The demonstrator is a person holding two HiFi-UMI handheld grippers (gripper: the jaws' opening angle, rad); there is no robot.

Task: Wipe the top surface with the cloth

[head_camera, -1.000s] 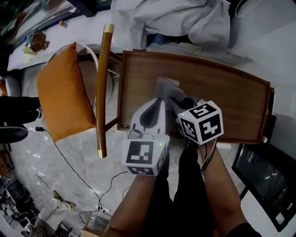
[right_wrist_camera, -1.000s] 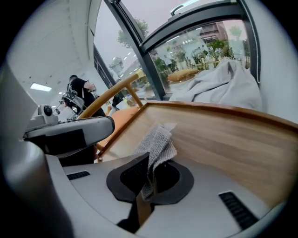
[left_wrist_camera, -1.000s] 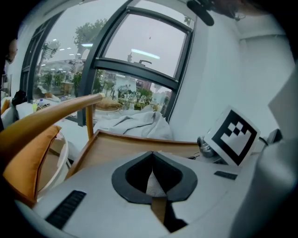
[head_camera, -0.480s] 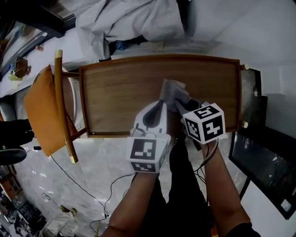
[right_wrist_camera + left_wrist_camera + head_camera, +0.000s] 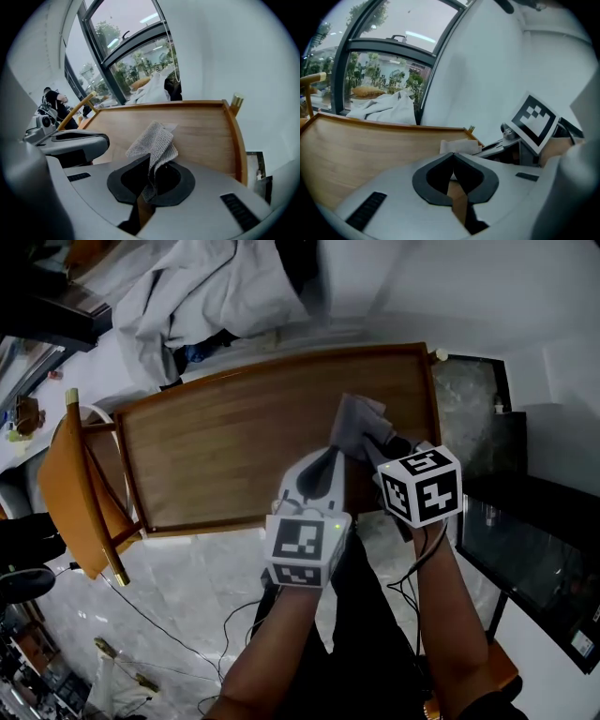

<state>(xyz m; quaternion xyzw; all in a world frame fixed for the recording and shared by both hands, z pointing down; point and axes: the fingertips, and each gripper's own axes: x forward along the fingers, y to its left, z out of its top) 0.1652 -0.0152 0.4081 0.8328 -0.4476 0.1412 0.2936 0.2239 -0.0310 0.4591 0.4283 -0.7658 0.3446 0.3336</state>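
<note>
Far left, head view: a wooden chair [image 5: 94, 521] with a rounded frame and an orange cushion [image 5: 58, 486], standing on pale veined marble floor [image 5: 178, 587] just beside the table's left end.

Centre: the top surface [image 5: 225, 451], a rectangular board of warm brown wood with straight grain and a raised rim all round; a crumpled white sheet [image 5: 206, 296] lies beyond its far edge.

Left gripper [image 5: 330, 454]: smooth white shell with dark pads, held over the near edge of the top surface [image 5: 356, 154], right of centre; in the left gripper view [image 5: 453, 160] its jaws meet at the tips, with only wood seen through the slit behind them; it grips nothing.

Cloth [image 5: 356, 423]: grey, coarse-knit, folded into a rough wedge, lying over the right part of the board, near the right rim; in the right gripper view the cloth [image 5: 155, 140] fans out ahead of the jaws; its far end appears to rest on the wood [image 5: 201, 133], though contact cannot be confirmed.

Right gripper [image 5: 377, 443]: just beside the left one, its marker cube over the near rim; its jaws [image 5: 150, 177] are closed on the cloth's lower fold.

Far right: a brass knob [image 5: 236, 100] caps the board's far right corner; a dark glossy panel [image 5: 525, 549] stands beyond the table's end.
</note>
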